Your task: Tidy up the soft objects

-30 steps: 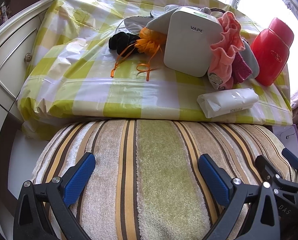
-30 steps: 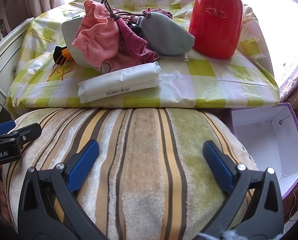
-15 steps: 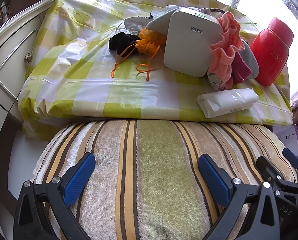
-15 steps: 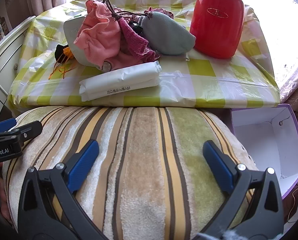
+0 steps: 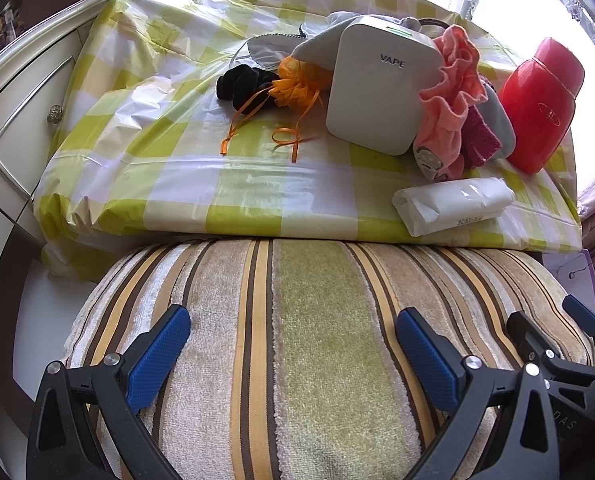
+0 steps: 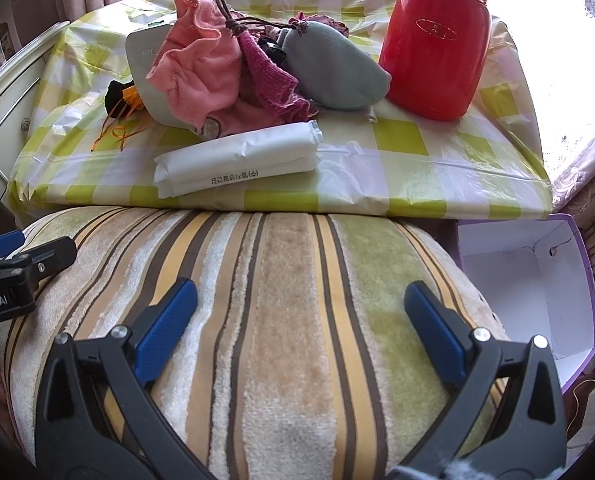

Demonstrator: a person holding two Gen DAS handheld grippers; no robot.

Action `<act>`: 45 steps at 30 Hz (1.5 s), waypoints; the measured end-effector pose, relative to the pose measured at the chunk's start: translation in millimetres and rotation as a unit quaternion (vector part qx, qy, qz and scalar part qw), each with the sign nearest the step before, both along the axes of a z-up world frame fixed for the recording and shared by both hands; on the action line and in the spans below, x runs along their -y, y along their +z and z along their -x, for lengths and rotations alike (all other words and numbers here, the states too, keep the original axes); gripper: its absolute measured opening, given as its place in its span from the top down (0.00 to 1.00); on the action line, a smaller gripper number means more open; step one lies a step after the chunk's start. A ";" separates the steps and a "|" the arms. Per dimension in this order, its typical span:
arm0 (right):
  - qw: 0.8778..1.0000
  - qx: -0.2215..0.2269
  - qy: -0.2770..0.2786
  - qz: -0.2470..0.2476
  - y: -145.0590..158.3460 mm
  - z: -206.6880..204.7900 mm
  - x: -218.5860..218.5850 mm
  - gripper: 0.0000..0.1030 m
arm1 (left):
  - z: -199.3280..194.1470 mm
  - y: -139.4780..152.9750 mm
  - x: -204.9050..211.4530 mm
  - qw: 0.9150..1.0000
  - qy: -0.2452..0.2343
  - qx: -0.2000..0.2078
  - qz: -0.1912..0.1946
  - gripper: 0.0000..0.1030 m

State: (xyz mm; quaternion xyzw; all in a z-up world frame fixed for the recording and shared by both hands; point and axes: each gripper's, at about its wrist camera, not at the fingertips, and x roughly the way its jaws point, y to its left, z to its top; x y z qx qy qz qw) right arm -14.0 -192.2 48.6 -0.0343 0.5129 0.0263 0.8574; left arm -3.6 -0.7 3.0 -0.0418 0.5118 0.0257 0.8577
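Both fingers spread wide over striped cushion; only right wrist shows purple box.

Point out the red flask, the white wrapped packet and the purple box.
red flask (image 6: 433, 40), right wrist view, middle of its body.
white wrapped packet (image 6: 237, 156), right wrist view, centre of its top face.
purple box (image 6: 537, 280), right wrist view, its white inner wall.
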 end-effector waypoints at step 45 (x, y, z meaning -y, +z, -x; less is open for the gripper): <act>0.998 -0.042 -0.007 -0.037 1.6 -14.3 9.0 0.00 | 3.3 15.3 12.2 0.998 -0.013 -0.013 -0.052 0.01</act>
